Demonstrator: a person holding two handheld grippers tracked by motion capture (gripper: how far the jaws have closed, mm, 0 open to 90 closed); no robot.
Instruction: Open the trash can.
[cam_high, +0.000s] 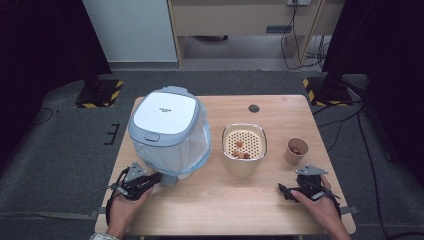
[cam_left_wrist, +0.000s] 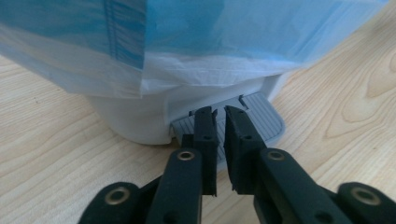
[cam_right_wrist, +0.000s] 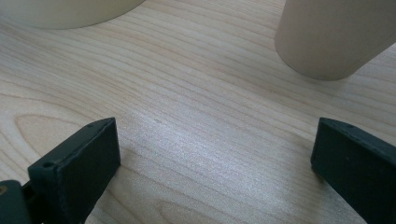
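The left gripper (cam_high: 150, 181) is showing a black body with a grey three-cornered plate at its 12 o'clock and a black cable looping off toward 9 o'clock. Its fingers (cam_left_wrist: 205, 135) are showing as flat black blocks on rounded black links, each link carrying a brass-ringed screw. The right gripper (cam_high: 283, 190) is wearing the same grey plate on a black body. Its fingers (cam_right_wrist: 79, 168) are looking like matte black slabs with small screw holes. Both forearms are showing bare, with a pale band at the left wrist.
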